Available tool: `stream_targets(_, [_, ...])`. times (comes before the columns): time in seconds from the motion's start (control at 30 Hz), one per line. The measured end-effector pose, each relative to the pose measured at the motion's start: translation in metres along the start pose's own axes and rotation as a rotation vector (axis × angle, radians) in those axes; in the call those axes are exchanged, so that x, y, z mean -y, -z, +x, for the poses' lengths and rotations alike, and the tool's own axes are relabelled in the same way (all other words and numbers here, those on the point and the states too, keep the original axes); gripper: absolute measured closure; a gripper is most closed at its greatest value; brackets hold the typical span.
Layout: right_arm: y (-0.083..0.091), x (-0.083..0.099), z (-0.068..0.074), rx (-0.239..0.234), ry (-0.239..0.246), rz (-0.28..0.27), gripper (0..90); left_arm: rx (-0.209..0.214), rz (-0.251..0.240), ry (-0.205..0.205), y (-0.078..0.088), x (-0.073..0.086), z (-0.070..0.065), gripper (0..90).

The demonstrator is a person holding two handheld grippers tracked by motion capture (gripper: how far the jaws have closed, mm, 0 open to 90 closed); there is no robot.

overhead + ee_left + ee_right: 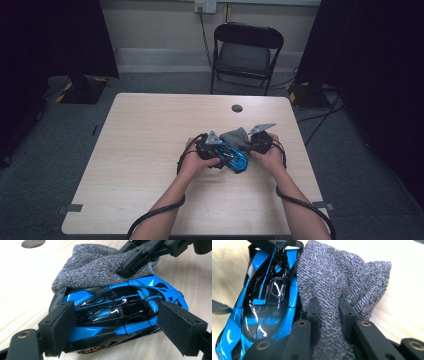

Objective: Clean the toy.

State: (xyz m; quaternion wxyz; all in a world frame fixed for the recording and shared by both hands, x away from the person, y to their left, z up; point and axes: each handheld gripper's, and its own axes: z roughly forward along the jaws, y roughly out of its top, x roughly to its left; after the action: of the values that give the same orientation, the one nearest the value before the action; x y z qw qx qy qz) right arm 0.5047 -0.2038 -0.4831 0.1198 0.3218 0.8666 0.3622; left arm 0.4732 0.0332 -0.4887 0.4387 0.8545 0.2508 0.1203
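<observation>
Left gripper (pixel 117 325) clamps the car (pixel 117 312) across its glossy blue-black body, padded jaws wide. Right gripper (pixel 329 312) pinches the nubby grey cloth (pixel 337 277), bunched against the car's side. Both sit mid-right on the pale woodgrain table (pixel 140 150); grey carpet, folding chair (pixel 246 52) behind.

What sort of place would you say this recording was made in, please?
Probably a lab or office room set up for recording: a plain wooden table on grey carpet, a folding chair against the wall, a wall socket, and dark curtains at the sides.
</observation>
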Motion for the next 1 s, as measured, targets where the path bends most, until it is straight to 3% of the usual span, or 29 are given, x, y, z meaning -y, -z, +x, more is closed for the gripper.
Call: stream_targets(1.0, [0.027, 0.028, -0.005, -0.035, -0.010, -0.016, 74.9, -0.008, 0.011, 0.000, 0.000, -0.002, -0.001, 15.2])
